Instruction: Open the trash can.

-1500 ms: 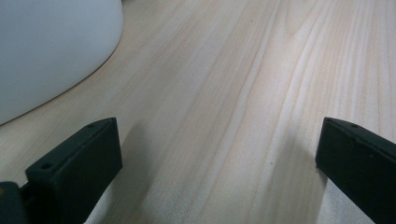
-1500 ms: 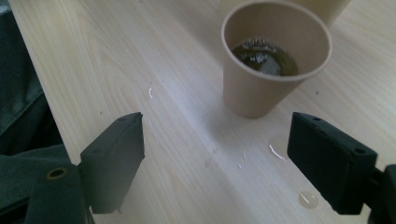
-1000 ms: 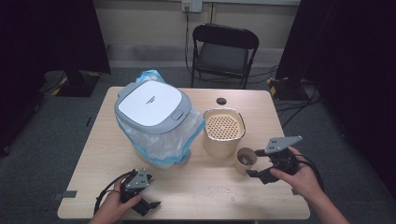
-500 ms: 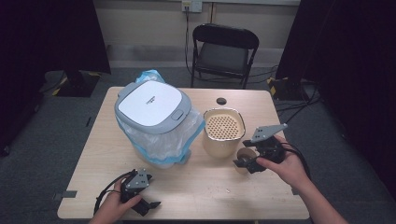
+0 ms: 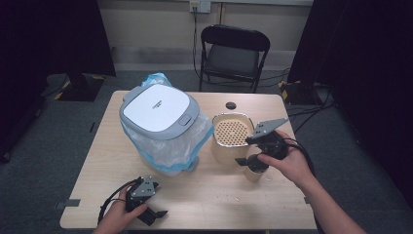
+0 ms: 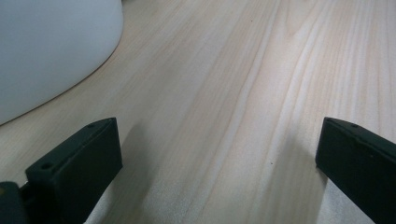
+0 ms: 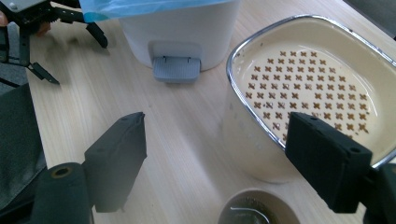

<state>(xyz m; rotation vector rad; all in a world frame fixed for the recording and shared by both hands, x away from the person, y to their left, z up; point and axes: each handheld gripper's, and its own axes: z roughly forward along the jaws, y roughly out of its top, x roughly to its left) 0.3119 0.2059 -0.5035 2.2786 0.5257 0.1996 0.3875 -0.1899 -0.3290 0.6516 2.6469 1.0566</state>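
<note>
Cream-coloured and perforated, the strainer basket [image 5: 232, 132] sits at about 3 o'clock from the white pedal bin [image 5: 158, 127], and tucked just at its 5 o'clock corner is the small cup [image 5: 255, 168] the person seems to be going for. The right gripper [image 5: 247, 151] hovers right above that cup with its jaws spread wide and nothing between them; in the right gripper view the cup [image 7: 258, 209] peeks in at the bottom edge, with something dark inside that's too cropped to identify.

To do this step well, the person would probably want to drop straight down so one jaw goes inside the rim and the other outside, or both straddle the cup wall. The far jaw looks like it overlaps the basket [image 7: 309, 88] rim, so shifting a bit toward 6 o'clock before closing would likely avoid pinching the basket or nudging it. Slow squeeze too, since a small cup could tip and spill.

Over at 7 o'clock on the wooden table [image 5: 219, 204], the left gripper [image 5: 155, 214] rests low, jaws wide apart and empty, near the bin's base [image 6: 46, 51]. Fine to leave it parked there.

As for writing: there's a tiny line of print on the bin lid [image 5: 156, 103], but it's too small to read. No other labels can be made out
</note>
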